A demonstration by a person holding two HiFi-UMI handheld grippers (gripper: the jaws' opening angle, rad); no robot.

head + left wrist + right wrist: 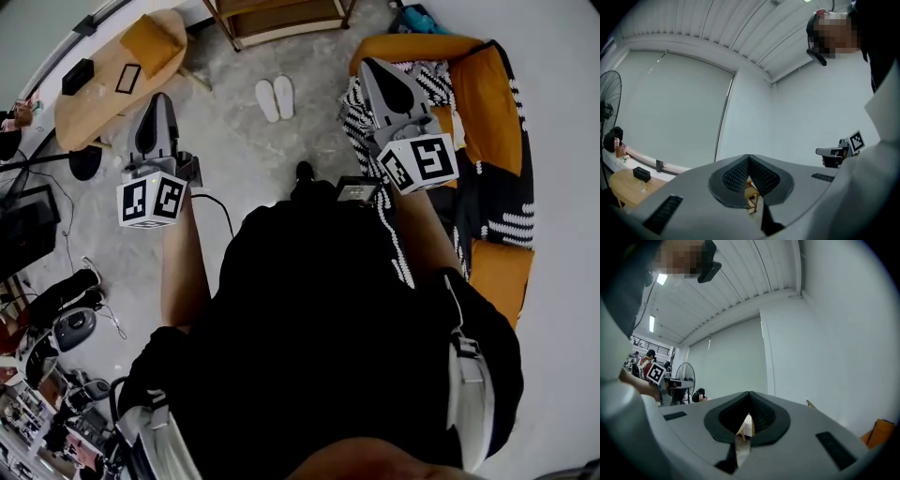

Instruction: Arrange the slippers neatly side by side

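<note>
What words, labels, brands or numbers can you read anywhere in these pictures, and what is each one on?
No readable text anywhere.
The cube on the left gripper and the cube on the right gripper: only black-and-white square marker patterns, no letters or digits.
The black box on the round wooden table: too small to show any print.

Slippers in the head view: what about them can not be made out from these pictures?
- Slippers: too small in the head view to tell whether they touch, or left from right.
- Left gripper view, right gripper view: no slippers; both look at walls and ceiling.
- Floor beneath the person: hidden by the body, head view.
</note>
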